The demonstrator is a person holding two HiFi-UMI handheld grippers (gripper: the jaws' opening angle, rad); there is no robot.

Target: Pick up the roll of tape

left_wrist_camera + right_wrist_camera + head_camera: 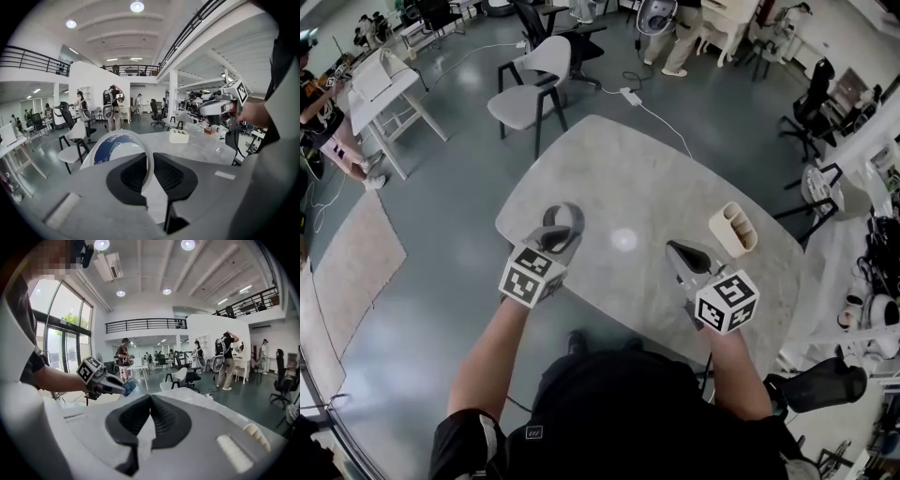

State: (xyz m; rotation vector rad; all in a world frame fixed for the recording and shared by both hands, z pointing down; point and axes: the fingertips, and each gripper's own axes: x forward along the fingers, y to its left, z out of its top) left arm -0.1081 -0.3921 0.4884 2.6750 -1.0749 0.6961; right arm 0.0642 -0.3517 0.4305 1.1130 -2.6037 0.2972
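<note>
I am observing the left gripper (149, 163) pinching the roll of tape (115, 146) by its wall (above the bench (647, 169)); the right gripper (150, 404) is sitting pressed together, empty.

A pale, marble-patterned table (619, 178) with rounded corners stands on a grey floor (441, 281). A cream holder (733, 230) with open compartments stands upright near the table's right edge. A ceiling light's reflection glints at the table's centre.
</note>
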